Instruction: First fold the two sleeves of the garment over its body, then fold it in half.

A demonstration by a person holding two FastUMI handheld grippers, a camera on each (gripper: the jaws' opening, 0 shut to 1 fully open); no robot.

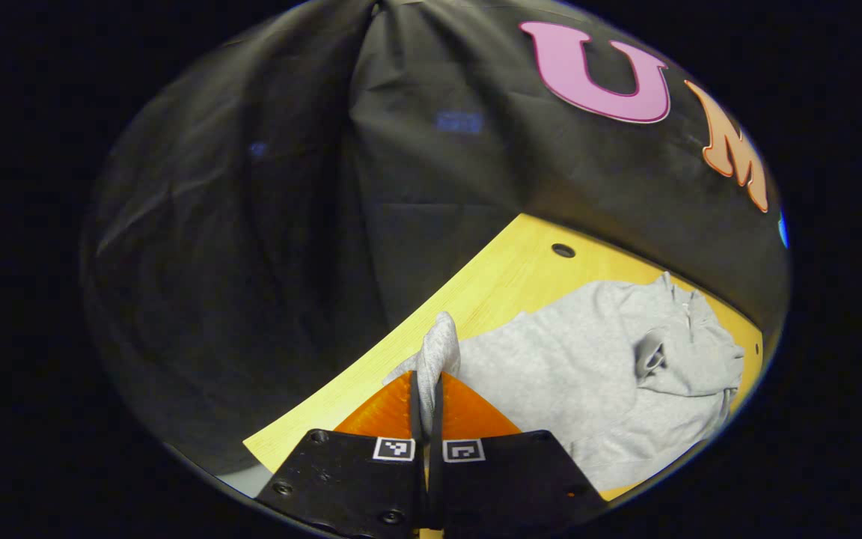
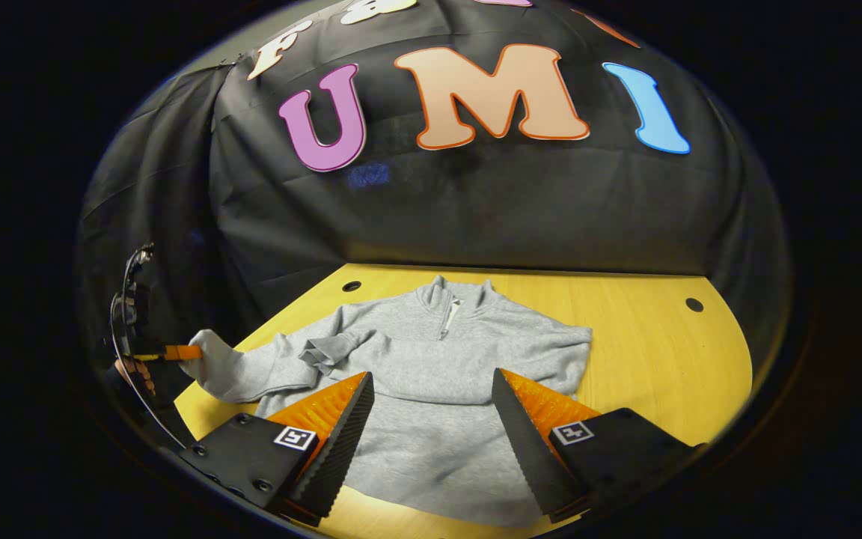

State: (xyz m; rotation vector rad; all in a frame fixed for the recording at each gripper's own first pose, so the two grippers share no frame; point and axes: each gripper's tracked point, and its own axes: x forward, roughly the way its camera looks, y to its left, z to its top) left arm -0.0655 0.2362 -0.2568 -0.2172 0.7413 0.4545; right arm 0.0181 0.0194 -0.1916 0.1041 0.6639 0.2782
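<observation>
Now sleeve [image 1: 440,346] (bunched) in left gripper [image 1: 426,389]

Each gripper [image 2: 431,419] has black housing with 1 square marker per side.

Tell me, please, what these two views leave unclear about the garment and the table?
- Right gripper view: the right gripper hides part of the garment's lower body.
- Left gripper view: the left gripper's jaws hide the pinched sleeve cuff.
- Both views: the table's near edge is cut off.
</observation>
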